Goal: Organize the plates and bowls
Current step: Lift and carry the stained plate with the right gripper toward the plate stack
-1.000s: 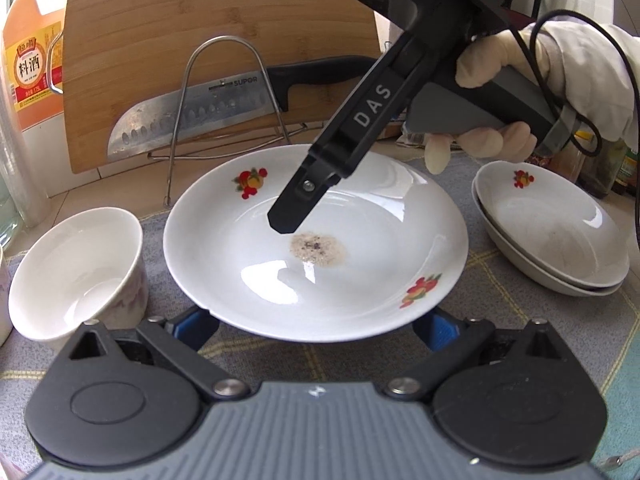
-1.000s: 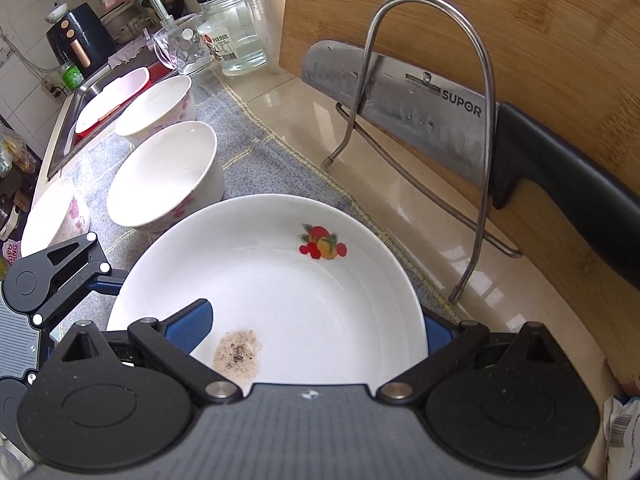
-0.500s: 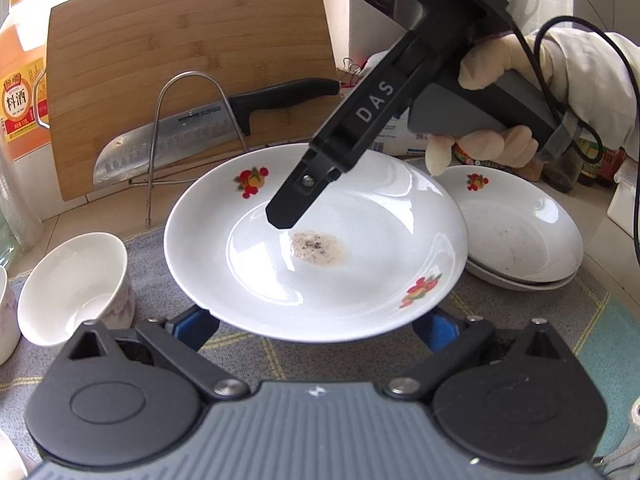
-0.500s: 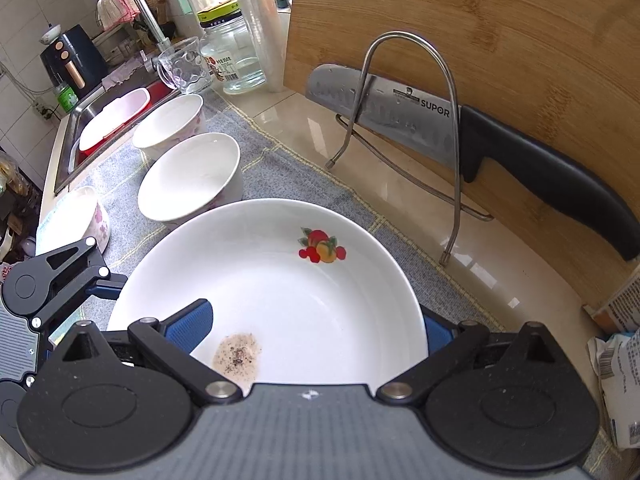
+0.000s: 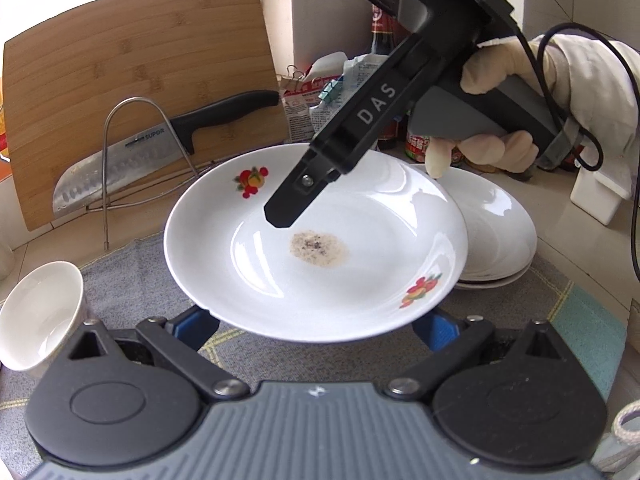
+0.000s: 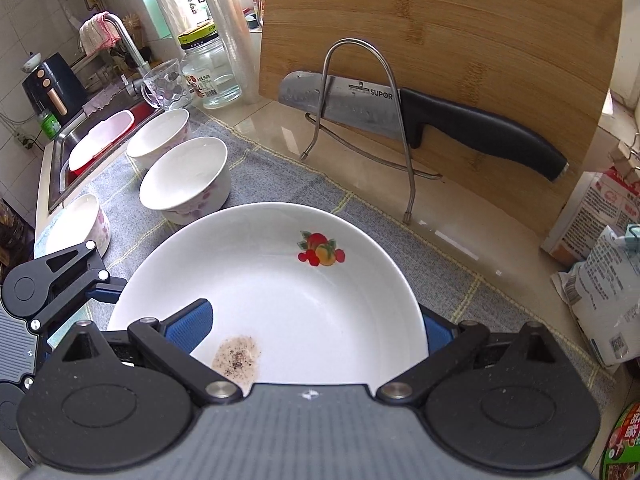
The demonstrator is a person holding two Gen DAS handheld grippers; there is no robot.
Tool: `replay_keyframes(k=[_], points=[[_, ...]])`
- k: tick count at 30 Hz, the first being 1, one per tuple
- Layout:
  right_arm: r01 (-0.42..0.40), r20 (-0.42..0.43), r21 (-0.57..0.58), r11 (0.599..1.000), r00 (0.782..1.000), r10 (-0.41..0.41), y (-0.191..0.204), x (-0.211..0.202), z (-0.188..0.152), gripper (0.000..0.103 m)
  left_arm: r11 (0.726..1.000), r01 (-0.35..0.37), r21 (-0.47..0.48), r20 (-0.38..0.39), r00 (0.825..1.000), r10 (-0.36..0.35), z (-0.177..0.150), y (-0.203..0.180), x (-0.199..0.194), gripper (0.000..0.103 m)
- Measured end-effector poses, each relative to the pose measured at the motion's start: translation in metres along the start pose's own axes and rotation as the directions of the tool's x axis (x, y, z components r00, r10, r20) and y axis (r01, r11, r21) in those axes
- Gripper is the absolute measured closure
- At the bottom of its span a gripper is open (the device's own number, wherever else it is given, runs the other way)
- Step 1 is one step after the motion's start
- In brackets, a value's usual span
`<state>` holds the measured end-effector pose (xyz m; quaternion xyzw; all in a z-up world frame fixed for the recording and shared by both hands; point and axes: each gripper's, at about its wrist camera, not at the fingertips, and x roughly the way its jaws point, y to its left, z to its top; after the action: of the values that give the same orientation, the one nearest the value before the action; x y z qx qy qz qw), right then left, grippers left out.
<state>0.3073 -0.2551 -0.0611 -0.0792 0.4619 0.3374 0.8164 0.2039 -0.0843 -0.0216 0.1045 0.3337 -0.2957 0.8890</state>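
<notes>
Two stacked plates (image 5: 500, 232) sit just behind the held plate (image 5: 316, 248), right tool (image 5: 286, 216) above.

White tiled wall (image 6: 24, 8), beige stone counter (image 6: 272, 140), steel sink (image 6: 64, 148) at left, daylight

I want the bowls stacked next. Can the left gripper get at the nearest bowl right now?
Probably not: the left gripper looks occupied, its fingers spread under the plate that the right gripper also holds. The bowl itself sits uncovered nearby.
</notes>
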Motion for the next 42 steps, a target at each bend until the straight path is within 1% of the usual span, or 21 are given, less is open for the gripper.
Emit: replay_keyframes(k=[9, 15, 23, 31, 42], points=[[0.065, 0.024, 0.073, 0.995, 0.998, -0.066, -0.017, -0.029, -0.031, 0.000, 0.994, 0.085, 0.066, -0.012, 0.996, -0.085, 0.015, -0.023, 0.012, 0.002], [0.115, 0.031, 0.140, 0.983, 0.992, -0.120, -0.031, -0.051, -0.057, 0.000, 0.983, 0.146, 0.113, -0.019, 0.989, -0.145, 0.023, -0.039, 0.022, 0.002], [0.156, 0.020, 0.218, 0.963, 0.986, -0.165, -0.046, -0.067, -0.091, 0.000, 0.965, 0.213, 0.154, -0.048, 0.977, -0.208, 0.029, -0.060, 0.032, 0.002], [0.172, 0.012, 0.263, 0.949, 0.983, -0.181, -0.055, -0.072, -0.111, 0.000, 0.956, 0.238, 0.170, -0.070, 0.971, -0.229, 0.030, -0.068, 0.038, 0.002], [0.171, 0.002, 0.287, 0.942, 0.984, -0.179, -0.063, -0.066, -0.120, 0.000, 0.957, 0.233, 0.171, -0.084, 0.972, -0.221, 0.027, -0.073, 0.048, 0.002]])
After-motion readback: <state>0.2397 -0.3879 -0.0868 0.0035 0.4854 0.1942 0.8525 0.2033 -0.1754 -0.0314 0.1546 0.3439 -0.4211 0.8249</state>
